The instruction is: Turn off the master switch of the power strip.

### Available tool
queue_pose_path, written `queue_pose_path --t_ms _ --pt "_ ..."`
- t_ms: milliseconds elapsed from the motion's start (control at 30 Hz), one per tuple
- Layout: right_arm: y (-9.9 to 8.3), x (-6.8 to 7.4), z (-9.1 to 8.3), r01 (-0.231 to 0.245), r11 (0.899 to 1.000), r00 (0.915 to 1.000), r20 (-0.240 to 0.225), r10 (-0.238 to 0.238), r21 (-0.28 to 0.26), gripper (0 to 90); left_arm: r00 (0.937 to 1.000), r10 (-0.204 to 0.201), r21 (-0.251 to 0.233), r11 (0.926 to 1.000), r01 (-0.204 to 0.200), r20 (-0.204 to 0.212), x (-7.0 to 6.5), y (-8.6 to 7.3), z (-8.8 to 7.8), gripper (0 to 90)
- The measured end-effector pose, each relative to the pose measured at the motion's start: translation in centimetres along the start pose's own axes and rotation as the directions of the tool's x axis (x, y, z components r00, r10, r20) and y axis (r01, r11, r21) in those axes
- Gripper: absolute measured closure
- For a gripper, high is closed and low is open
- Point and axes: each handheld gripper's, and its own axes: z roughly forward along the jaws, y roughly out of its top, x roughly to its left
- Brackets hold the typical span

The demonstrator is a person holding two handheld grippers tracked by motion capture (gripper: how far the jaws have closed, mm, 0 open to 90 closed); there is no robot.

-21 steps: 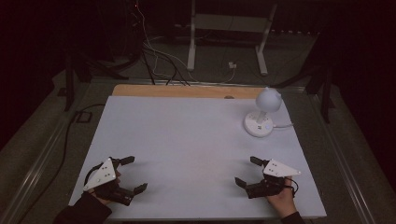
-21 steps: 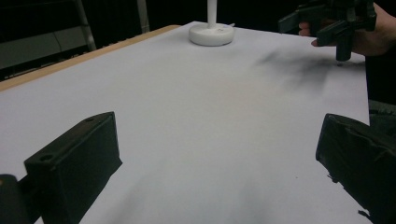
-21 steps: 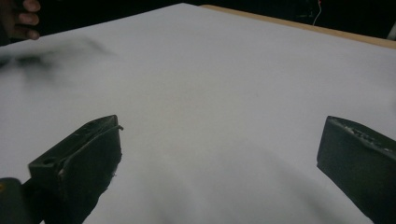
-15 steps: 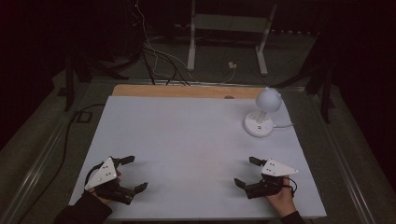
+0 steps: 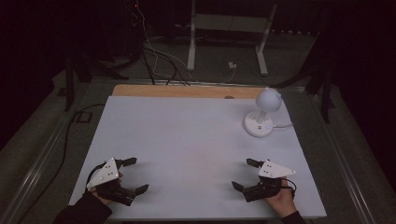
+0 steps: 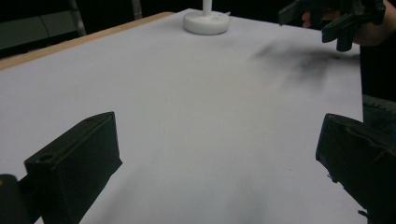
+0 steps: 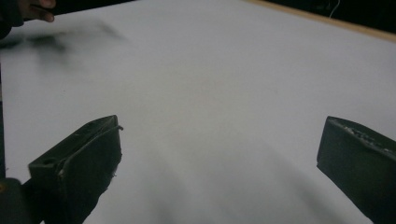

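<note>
Both grippers rest low at the near edge of the white table (image 5: 187,140), jaws spread wide and empty. The small white lamp (image 5: 261,119) (round head, disc base) stands at the far right corner, well apart, straight ahead of the right gripper (image 5: 246,175) and diagonally across from the left gripper (image 5: 135,175).

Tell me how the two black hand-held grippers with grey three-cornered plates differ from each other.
The left gripper sits at the near left of the white table, its jaws pointing right; the right gripper sits at the near right, its jaws pointing left. The right gripper is nearer the small white round-headed lamp; the left gripper is far from it. Both are open, hold nothing, and are each held by a hand.
</note>
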Motion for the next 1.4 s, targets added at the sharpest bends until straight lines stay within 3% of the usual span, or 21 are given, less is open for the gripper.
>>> queue_pose_path --t_ms 267,433,600,1400 --pt "0.6 0.2 0.2 -0.033 0.999 0.9992 -0.021 0.034 0.012 0.0 1.0000 0.004 0.005 1.0000 -0.004 0.001 -0.1 -0.1 -0.1 0.3" --pt "0.6 0.5 0.7 -0.007 0.999 0.9996 -0.026 0.008 0.032 0.0 0.9998 0.004 -0.002 1.0000 -0.004 0.017 -0.3 -0.1 -0.1 0.3" --pt "1.1 0.7 0.7 -0.011 1.000 0.9992 -0.039 0.012 0.011 0.0 0.9992 0.017 0.006 0.9998 -0.017 0.035 -0.5 0.0 0.1 0.3" --pt "3.9 2.0 0.4 -0.020 1.000 0.9986 -0.049 0.020 0.000 0.0 0.9996 0.007 0.003 1.0000 -0.007 0.028 -0.6 0.0 0.0 0.3"
